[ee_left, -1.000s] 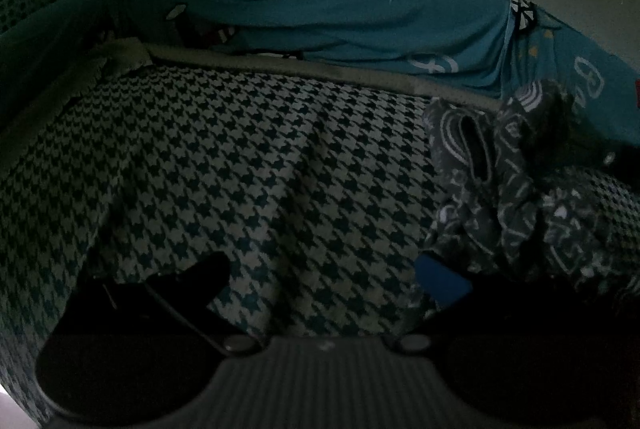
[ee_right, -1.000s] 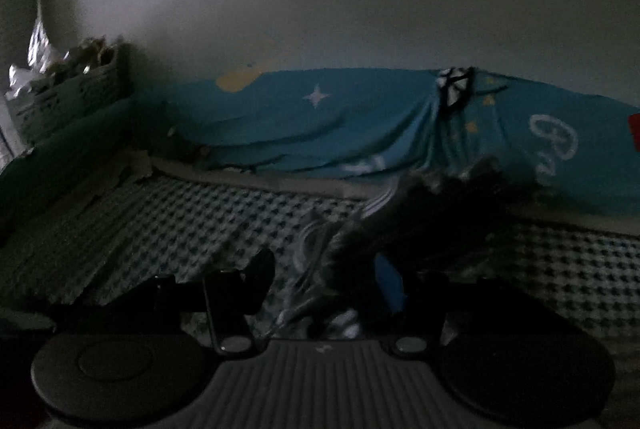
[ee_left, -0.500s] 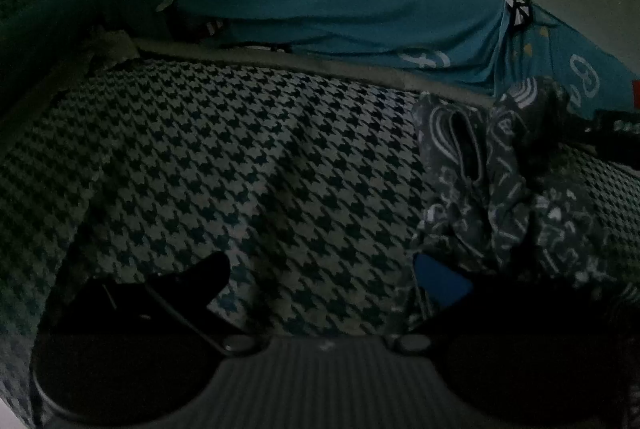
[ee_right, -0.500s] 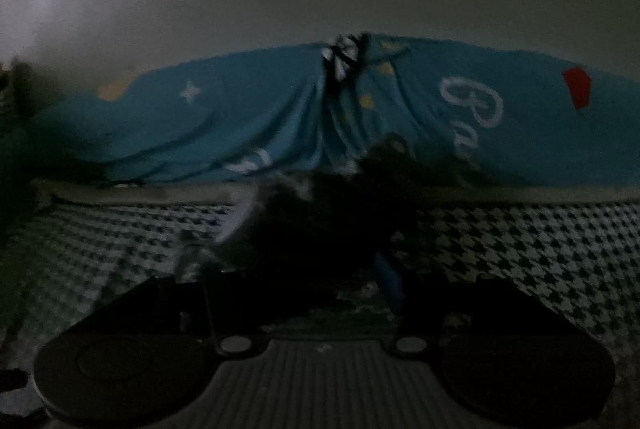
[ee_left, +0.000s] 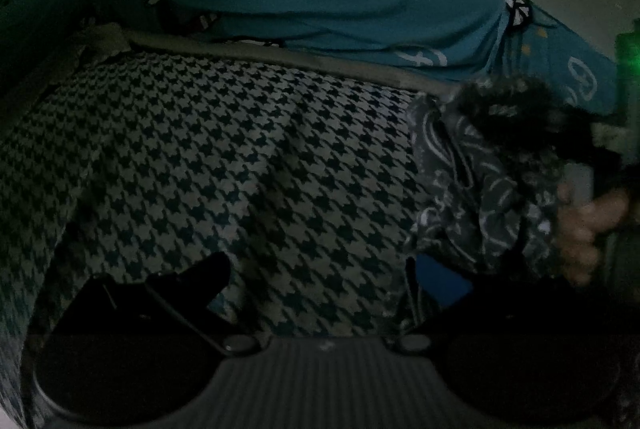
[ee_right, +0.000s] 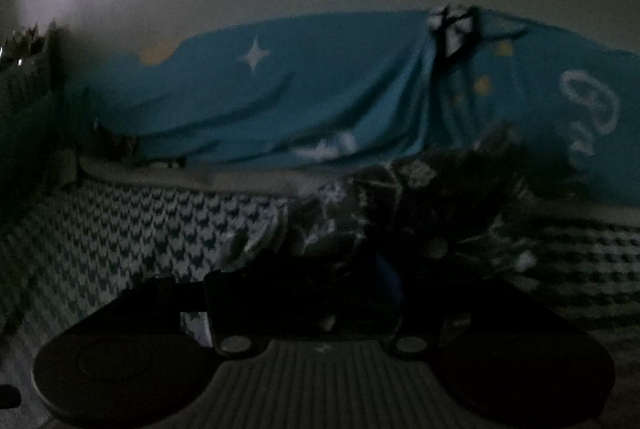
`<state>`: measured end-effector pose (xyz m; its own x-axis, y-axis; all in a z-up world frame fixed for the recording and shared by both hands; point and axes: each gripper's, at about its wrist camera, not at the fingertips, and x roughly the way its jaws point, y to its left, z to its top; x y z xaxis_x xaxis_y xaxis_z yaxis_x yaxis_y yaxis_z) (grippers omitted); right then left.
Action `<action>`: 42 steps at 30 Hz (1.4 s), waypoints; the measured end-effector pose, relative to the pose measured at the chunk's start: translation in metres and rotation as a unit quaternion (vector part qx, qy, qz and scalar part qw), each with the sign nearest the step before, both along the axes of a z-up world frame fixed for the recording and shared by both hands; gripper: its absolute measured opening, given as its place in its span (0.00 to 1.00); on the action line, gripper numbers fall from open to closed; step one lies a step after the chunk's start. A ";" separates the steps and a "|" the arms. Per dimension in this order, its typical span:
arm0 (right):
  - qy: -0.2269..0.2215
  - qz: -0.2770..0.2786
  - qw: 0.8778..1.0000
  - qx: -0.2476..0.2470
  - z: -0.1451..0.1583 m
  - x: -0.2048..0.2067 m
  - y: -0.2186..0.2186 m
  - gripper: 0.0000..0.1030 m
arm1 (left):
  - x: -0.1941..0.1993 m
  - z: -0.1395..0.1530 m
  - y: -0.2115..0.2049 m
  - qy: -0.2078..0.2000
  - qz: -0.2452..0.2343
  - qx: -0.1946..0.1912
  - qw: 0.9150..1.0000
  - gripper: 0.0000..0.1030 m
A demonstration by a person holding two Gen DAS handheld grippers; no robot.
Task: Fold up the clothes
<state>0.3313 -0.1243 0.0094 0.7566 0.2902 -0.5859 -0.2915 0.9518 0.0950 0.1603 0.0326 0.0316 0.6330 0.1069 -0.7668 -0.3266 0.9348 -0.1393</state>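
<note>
Dim room, plain wall, blue blanket [ee_left: 320, 13] behind houndstooth bed cover [ee_left: 200, 157]; crumpled patterned garment [ee_left: 480, 181] lies on the cover, left tongs [ee_left: 320, 277] spread with an edge of it, right tongs [ee_right: 304, 293] unclear.

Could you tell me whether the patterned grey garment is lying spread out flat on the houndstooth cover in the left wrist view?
No, the patterned grey garment sits bunched in a crumpled heap on the houndstooth cover.

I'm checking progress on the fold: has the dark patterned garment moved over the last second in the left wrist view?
Yes. Against the houndstooth cover, the patterned garment has its top bunched lower and rightward, where a hand has come in.
</note>
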 end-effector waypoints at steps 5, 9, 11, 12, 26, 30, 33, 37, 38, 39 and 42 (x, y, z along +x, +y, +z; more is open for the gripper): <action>0.014 0.005 1.000 -0.007 -0.013 0.005 0.006 0.56 | 0.001 0.002 0.003 -0.001 0.004 -0.012 1.000 1.00; 0.017 0.003 1.000 -0.001 -0.006 0.003 0.002 0.56 | 0.002 0.002 0.001 0.002 0.004 -0.011 1.000 1.00; 0.015 0.001 1.000 0.006 0.003 -0.003 -0.001 0.56 | 0.002 0.002 -0.001 0.003 0.004 -0.010 1.000 1.00; 0.014 -0.001 1.000 0.008 0.007 -0.007 -0.003 0.56 | 0.002 0.002 -0.002 0.003 0.003 -0.008 1.000 1.00; 0.016 -0.016 1.000 -0.003 0.038 -0.090 -0.030 0.62 | -0.006 0.001 -0.024 0.013 -0.019 0.015 1.000 1.00; 0.022 -0.021 0.999 -0.007 0.040 -0.112 -0.044 0.63 | -0.010 -0.001 -0.031 0.018 -0.025 0.021 0.999 1.00; 0.027 -0.021 0.999 -0.010 0.042 -0.127 -0.054 0.63 | -0.016 -0.002 -0.036 0.020 -0.030 0.021 0.999 1.00; 0.031 -0.025 0.999 -0.011 0.044 -0.143 -0.063 0.63 | -0.023 -0.005 -0.043 0.023 -0.034 0.028 0.999 1.00; 0.032 -0.027 0.999 -0.010 0.044 -0.146 -0.066 0.63 | -0.024 -0.005 -0.044 0.024 -0.035 0.029 0.999 1.00; 0.034 -0.028 0.999 -0.008 0.044 -0.150 -0.068 0.63 | -0.026 -0.006 -0.045 0.025 -0.035 0.030 0.999 1.00; 0.036 -0.030 0.999 -0.007 0.044 -0.160 -0.073 0.63 | -0.029 -0.006 -0.048 0.025 -0.037 0.033 0.998 1.00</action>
<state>0.1712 -0.1974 0.0534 0.7280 0.2370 -0.6433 -0.2264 0.9688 0.1007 0.1313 -0.0150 0.0253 0.6018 0.1135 -0.7905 -0.2616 0.9633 -0.0608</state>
